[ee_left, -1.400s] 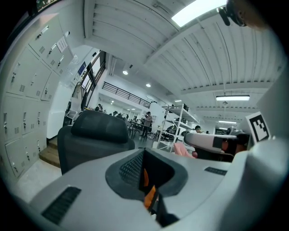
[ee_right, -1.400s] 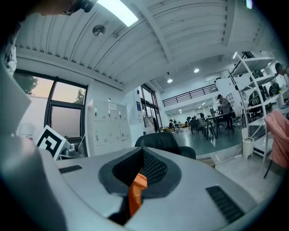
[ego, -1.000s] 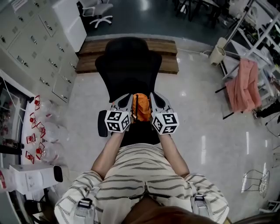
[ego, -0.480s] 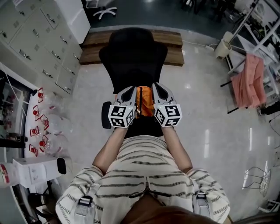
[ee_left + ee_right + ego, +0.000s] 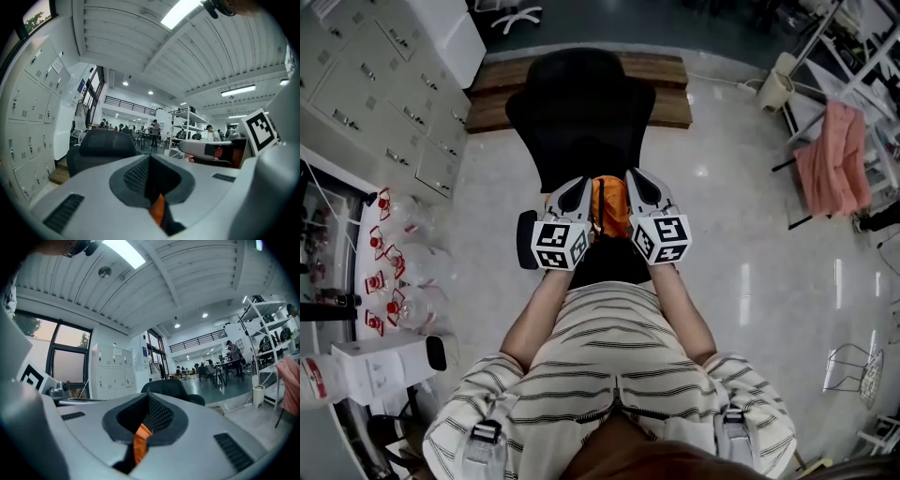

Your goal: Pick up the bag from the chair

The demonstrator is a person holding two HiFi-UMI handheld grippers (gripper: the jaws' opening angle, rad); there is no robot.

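Left gripper point(image 5: 578, 192) and right gripper point(image 5: 636, 187), fingers pinched shut on the orange fabric bag point(image 5: 609, 208), hold it at 6 o'clock of the black office chair point(image 5: 581, 112); lift apparently complete.

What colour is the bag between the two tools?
Orange: the soft orange bag shows best in the head view.
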